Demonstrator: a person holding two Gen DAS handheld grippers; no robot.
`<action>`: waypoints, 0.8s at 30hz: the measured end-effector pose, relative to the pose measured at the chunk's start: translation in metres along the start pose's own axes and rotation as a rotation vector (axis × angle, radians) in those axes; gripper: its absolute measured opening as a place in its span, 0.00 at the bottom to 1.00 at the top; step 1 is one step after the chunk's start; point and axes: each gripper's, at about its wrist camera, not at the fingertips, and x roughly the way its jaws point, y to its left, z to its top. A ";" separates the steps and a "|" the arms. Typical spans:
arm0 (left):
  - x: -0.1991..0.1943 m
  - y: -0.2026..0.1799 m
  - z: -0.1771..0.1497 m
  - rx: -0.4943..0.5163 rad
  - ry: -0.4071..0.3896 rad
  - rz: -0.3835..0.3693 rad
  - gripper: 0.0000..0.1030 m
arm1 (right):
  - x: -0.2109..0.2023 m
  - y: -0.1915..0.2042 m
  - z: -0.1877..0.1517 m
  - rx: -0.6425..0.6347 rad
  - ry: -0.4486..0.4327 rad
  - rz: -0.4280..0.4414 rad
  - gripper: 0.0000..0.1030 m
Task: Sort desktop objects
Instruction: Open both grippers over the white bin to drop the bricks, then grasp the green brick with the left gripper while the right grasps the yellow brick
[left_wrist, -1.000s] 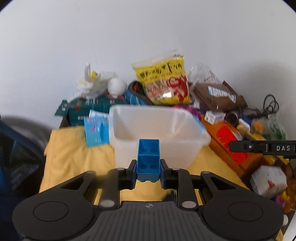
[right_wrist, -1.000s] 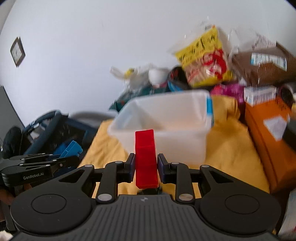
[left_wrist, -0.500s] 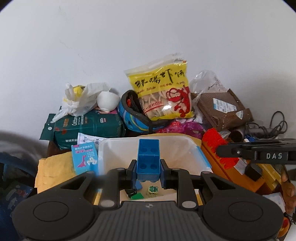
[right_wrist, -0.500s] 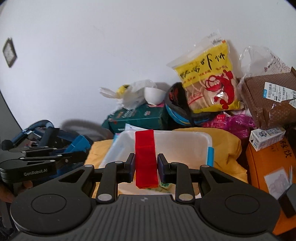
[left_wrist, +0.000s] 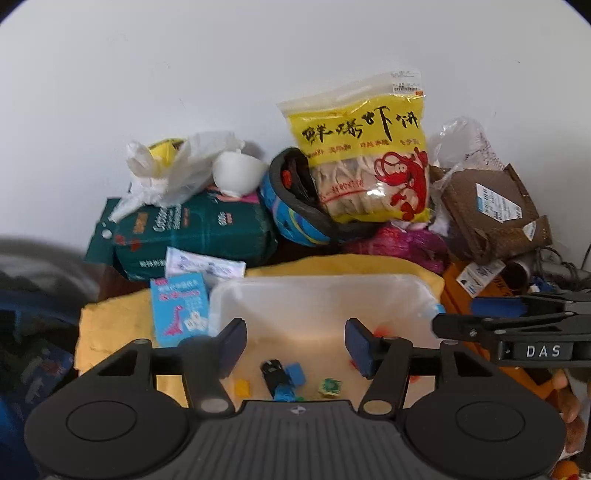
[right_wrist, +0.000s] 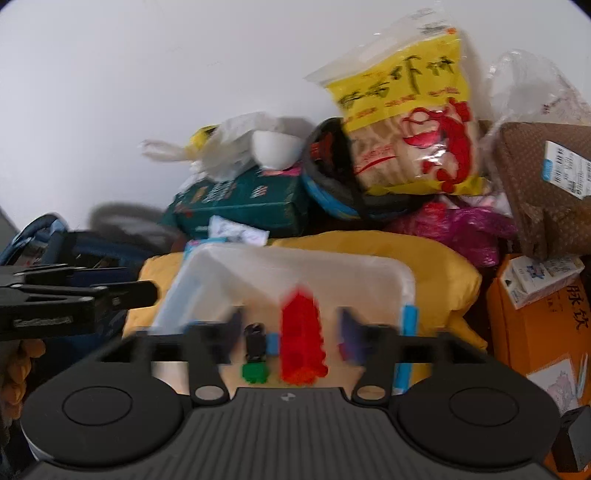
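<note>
My left gripper (left_wrist: 295, 345) hangs over the translucent white bin (left_wrist: 325, 282), its jaws opening with nothing between them. Blue pieces (left_wrist: 295, 373), a black item (left_wrist: 272, 369) and a small die (left_wrist: 330, 386) lie on the bin floor; which blue piece is the brick I cannot tell. My right gripper (right_wrist: 291, 332) is blurred over the same bin (right_wrist: 295, 258), its jaws also opening. The red brick (right_wrist: 301, 339) sits loose in the gap, and neither pad touches it. Each gripper shows at the edge of the other's view.
The bin rests on a yellow cloth (left_wrist: 110, 325). Behind it are a yellow snack bag (left_wrist: 362, 155), a green tissue pack (left_wrist: 192, 232), a blue helmet (left_wrist: 295, 214) and a brown parcel (left_wrist: 487, 210). An orange box (right_wrist: 535, 325) stands right, a blue card box (left_wrist: 179, 310) left.
Both grippers moved forward over the bin and their jaws spread. The blue brick has left the left gripper. The red brick has come free of the right gripper's pads.
</note>
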 end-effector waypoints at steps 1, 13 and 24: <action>-0.001 0.001 -0.002 0.006 -0.008 0.002 0.61 | 0.001 -0.001 -0.001 0.000 -0.008 -0.019 0.71; -0.049 0.011 -0.195 0.101 -0.141 -0.005 0.61 | -0.032 0.003 -0.140 -0.122 -0.048 0.035 0.69; -0.038 -0.002 -0.329 0.068 0.041 -0.018 0.61 | -0.013 0.026 -0.276 -0.200 0.071 -0.023 0.54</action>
